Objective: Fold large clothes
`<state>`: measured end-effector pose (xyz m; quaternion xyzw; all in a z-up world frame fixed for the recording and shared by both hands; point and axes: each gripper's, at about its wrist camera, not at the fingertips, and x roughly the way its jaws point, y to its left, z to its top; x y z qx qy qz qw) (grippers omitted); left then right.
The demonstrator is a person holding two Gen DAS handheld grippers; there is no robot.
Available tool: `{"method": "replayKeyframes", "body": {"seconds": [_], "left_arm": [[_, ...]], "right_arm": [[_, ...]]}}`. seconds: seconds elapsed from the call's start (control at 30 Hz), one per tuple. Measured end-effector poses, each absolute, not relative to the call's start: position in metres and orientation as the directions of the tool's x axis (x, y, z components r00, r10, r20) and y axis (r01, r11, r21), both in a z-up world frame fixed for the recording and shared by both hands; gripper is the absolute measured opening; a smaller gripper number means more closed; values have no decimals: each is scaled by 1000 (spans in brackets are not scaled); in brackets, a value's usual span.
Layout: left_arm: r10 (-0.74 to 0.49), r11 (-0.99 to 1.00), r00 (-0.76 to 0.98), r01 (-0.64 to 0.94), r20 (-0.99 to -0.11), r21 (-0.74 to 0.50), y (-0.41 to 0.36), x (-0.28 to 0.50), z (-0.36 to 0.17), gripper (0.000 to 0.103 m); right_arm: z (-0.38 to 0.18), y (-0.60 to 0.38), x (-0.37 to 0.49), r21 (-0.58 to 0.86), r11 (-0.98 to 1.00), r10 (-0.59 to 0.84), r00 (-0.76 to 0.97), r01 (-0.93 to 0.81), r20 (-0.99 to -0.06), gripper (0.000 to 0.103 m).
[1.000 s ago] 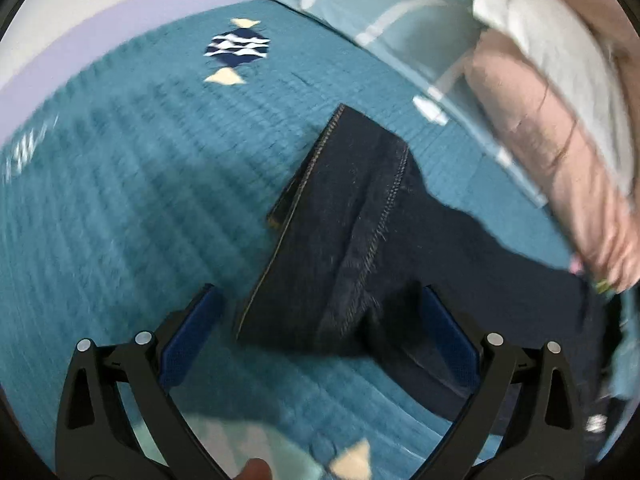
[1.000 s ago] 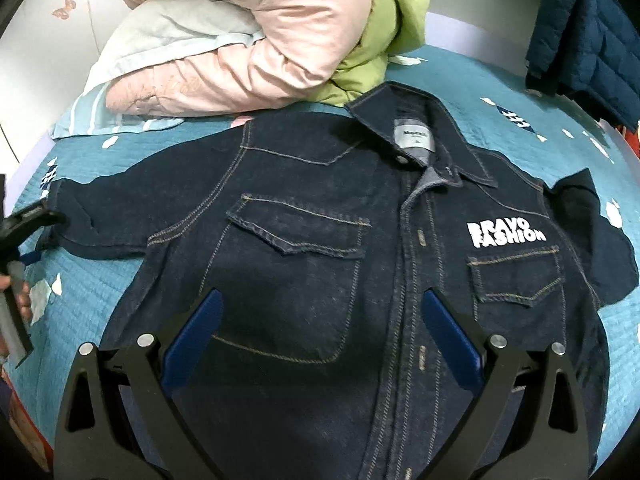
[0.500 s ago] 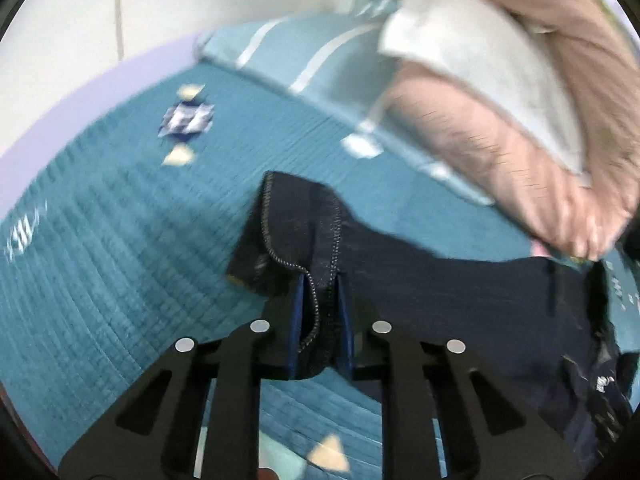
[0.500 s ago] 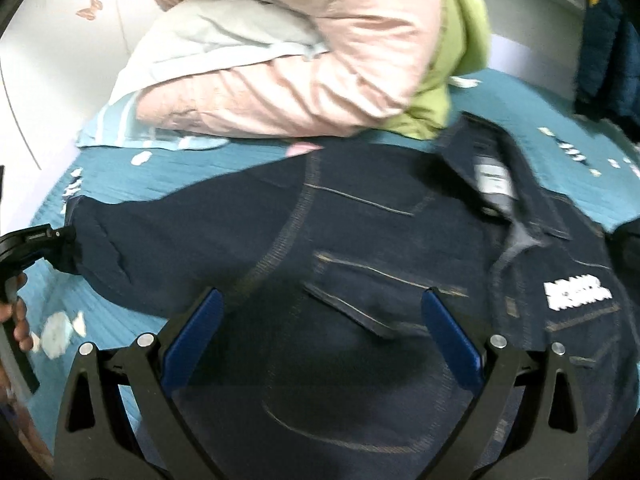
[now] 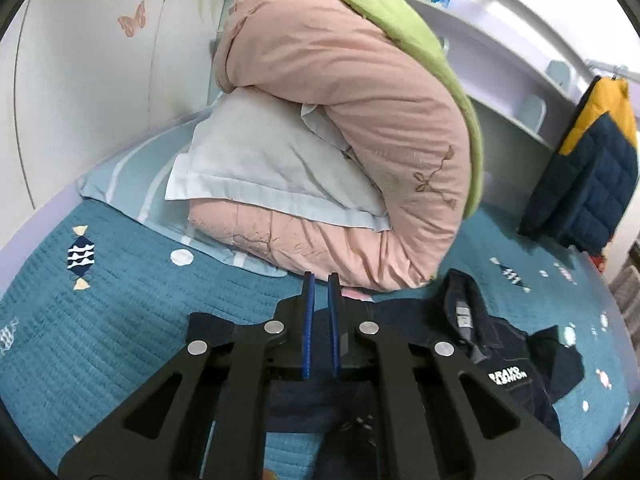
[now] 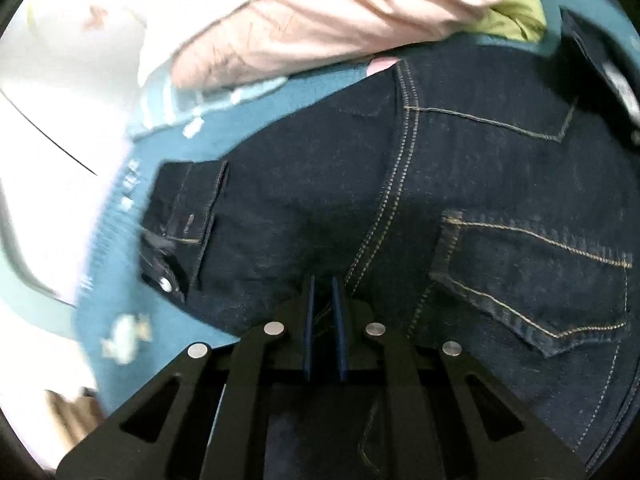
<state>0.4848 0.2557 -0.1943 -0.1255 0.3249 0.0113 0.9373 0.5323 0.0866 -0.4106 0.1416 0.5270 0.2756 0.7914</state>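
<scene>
R gripper [image 6: 322, 280] jaws nearly closed, pinching denim jacket [image 6: 460, 184] nr sleeve seam; cuff [image 6: 182, 220] lies left.

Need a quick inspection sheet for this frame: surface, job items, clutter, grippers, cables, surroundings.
Surface: teal quilted bedspread with small candy prints.
Job's things: dark denim jacket lying front up, chest pocket showing; collar and white logo in the left view; sleeve cuff lying on the bedspread.
Clutter: pink duvet folded around a pale pillow, green lining at its edge; striped blue pillow beneath.
Grippers: left gripper jaws nearly together, grip cannot be told; right gripper jaws nearly together at the jacket's fabric, grip unclear.
Cables: nothing seen.
Surroundings: white wall with butterfly decal, shelving, navy and yellow puffer jacket hanging.
</scene>
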Motion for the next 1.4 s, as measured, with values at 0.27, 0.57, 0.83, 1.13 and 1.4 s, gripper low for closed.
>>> {"method": "replayKeyframes", "body": {"seconds": [0.27,0.57,0.83,1.13,1.4], "left_arm": [[148,978,541,-205,-828,41,267,512,-307,91],[299,953,397,-79,-868,292,257,521,-395,92],[312,950,391,-142,-866,278,292,527,-390,60],[82,983,443,-184,-893,-2,301,512,-344,1],[-141,986,561,8,-815,-165,184,524,-264,1]], "right_arm": [[-389,-2,494,584,777,629,331,-235,-704,12],[-399,-38,480,539,819,571,360,-197,-738,22],[-403,-68,470,537,825,561,372,-175,-740,28],[-386,-124,453,537,826,555,421,-173,-718,29],[-369,-236,430,464,882,433,533,-84,-727,33]]}}
